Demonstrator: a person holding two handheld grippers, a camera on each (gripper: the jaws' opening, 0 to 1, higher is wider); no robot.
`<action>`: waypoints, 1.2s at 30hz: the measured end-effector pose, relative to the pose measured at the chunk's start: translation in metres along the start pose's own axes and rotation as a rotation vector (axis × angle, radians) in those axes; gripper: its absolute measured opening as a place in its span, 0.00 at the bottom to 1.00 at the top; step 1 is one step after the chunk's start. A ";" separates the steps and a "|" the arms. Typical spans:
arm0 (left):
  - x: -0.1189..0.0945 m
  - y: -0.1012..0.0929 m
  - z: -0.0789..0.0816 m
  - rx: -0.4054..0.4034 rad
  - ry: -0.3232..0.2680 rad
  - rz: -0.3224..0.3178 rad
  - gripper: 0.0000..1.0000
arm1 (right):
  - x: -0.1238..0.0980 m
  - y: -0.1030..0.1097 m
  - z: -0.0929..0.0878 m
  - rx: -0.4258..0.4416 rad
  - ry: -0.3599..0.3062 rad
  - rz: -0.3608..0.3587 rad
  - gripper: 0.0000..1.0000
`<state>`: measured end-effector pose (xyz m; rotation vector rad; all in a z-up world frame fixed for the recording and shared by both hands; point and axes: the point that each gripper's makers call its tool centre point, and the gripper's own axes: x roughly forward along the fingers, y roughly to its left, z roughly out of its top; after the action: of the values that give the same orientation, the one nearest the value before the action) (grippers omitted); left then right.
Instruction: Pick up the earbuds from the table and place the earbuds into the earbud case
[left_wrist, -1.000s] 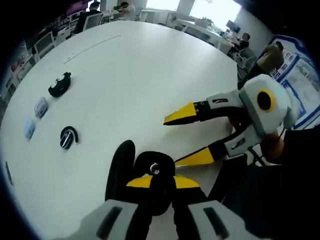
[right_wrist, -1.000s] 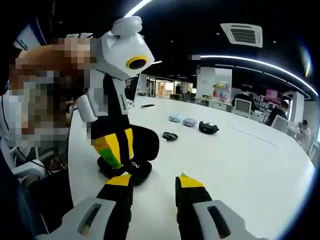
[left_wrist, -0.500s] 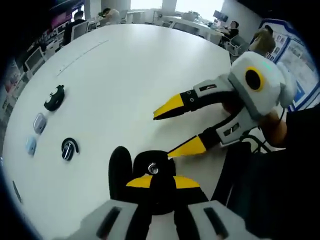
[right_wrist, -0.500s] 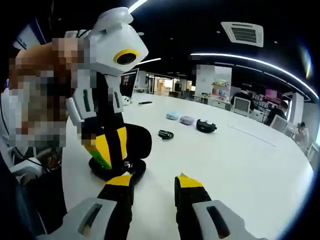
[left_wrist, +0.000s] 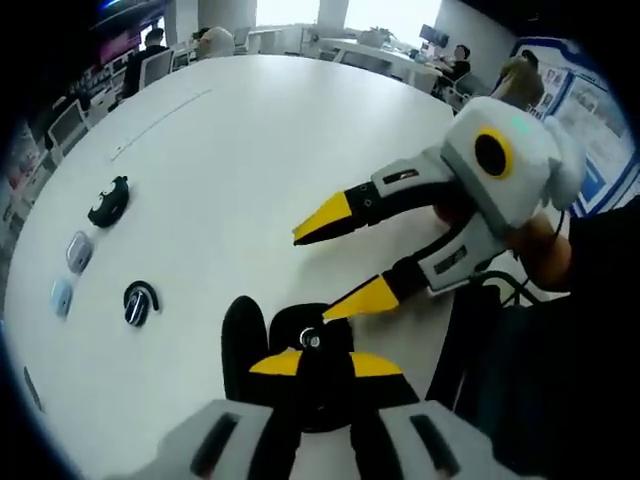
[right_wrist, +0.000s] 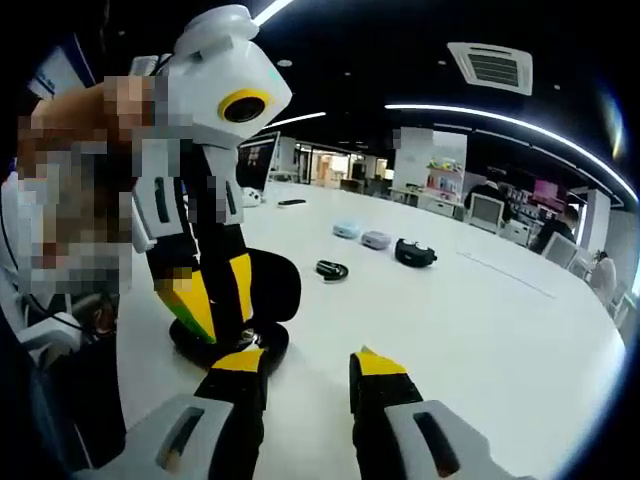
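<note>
An open black earbud case (left_wrist: 300, 335) sits at the near table edge with its lid (left_wrist: 245, 335) up and a silver-tipped earbud (left_wrist: 312, 340) inside. My left gripper (left_wrist: 325, 365) is shut on the case; in the right gripper view it (right_wrist: 215, 320) comes down from the left onto the case (right_wrist: 270, 290). My right gripper (left_wrist: 312, 275) reaches in from the right, open, its yellow tips just above and beside the case. Seen from its own camera, the right gripper (right_wrist: 305, 362) holds nothing. A loose black earbud (left_wrist: 137, 303) (right_wrist: 332, 269) lies on the table further off.
Past the loose earbud lie a light blue case (left_wrist: 62, 296) (right_wrist: 349, 231), a grey case (left_wrist: 78, 252) (right_wrist: 377, 239) and a black item (left_wrist: 108, 203) (right_wrist: 414, 253). The round white table (left_wrist: 250, 130) stretches far beyond. People sit at desks in the background.
My right gripper has moved left, closer to the case, still open. The left gripper stays clamped on the case; it has tilted slightly in the right gripper view.
</note>
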<state>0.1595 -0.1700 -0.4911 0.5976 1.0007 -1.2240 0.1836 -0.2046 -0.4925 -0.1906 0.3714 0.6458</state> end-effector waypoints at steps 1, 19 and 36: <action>-0.001 -0.001 0.001 0.002 -0.017 -0.001 0.20 | 0.000 0.000 0.000 -0.002 0.001 -0.001 0.31; -0.066 -0.018 -0.023 -0.148 -0.483 0.121 0.44 | -0.008 0.038 -0.004 -0.087 0.002 0.209 0.54; -0.043 -0.001 -0.040 -0.503 -0.867 0.097 0.56 | 0.023 0.057 -0.006 -0.126 0.051 0.380 0.57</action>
<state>0.1459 -0.1164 -0.4716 -0.2797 0.4848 -0.9396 0.1633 -0.1486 -0.5108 -0.2596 0.4205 1.0422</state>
